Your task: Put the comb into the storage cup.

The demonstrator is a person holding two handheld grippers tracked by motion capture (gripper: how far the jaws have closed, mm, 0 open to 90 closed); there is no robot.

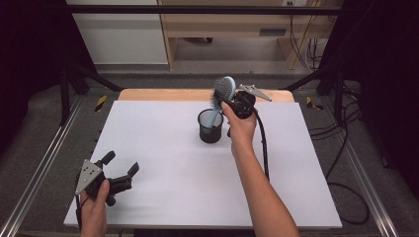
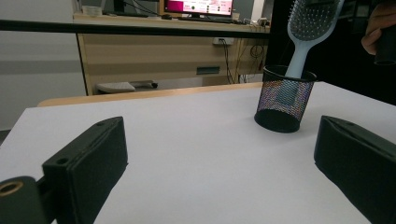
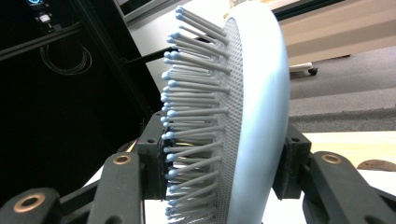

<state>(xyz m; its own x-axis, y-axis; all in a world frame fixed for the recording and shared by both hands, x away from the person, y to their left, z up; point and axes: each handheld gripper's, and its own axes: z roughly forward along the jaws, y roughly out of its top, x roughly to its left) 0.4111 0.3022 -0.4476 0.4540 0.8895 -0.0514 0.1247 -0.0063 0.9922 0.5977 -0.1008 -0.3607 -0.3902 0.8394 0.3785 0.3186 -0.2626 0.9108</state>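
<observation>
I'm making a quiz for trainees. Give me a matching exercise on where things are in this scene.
Things:
1. hairbrush
2. mesh cup
3. left hand-held gripper
4. right hand-held gripper

States:
A. open, holding nothing, near the table's front left corner
B. shut on the brush head
C. handle down inside the cup
D. black, standing on the white table

Pairs: 1-C, 2-D, 3-A, 4-B
</observation>
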